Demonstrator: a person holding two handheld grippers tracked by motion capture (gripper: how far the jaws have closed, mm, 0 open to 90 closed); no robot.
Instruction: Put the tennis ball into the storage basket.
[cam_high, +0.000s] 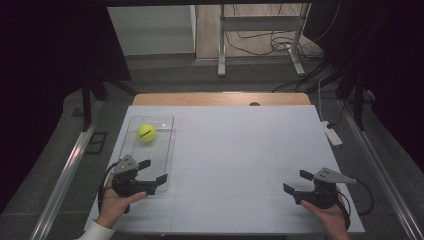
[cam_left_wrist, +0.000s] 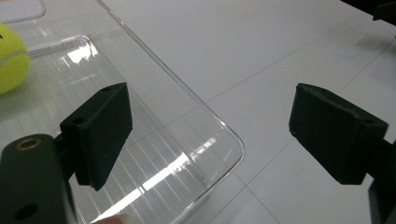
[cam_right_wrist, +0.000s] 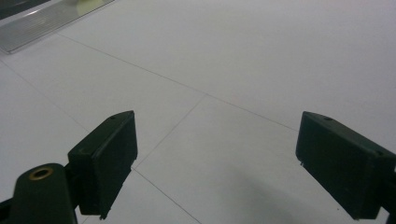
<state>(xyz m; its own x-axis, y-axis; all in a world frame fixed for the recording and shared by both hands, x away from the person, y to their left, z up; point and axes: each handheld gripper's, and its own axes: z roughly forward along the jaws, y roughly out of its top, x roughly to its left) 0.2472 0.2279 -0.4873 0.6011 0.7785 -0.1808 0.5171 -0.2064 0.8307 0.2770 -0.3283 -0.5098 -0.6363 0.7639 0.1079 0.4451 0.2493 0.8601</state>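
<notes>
A yellow tennis ball (cam_high: 147, 132) lies in the far part of a clear plastic tray (cam_high: 161, 150) on the left of the white table. My left gripper (cam_high: 153, 171) hovers open over the tray's near right corner, nothing between its jaws. From the left gripper view the ball (cam_left_wrist: 11, 58) sits at the far left and the tray's rounded corner (cam_left_wrist: 236, 140) lies between the jaws of the left gripper (cam_left_wrist: 210, 128). My right gripper (cam_high: 298, 181) is open above bare table at the front right. The right gripper (cam_right_wrist: 217, 161) has only white tabletop between its jaws.
A white board (cam_high: 240, 165) covers the wooden table (cam_high: 220, 98). A small white device (cam_high: 332, 134) lies at the right edge. Behind the table are a metal stand (cam_high: 260, 40), floor cables (cam_high: 280, 45) and dark curtains on both sides.
</notes>
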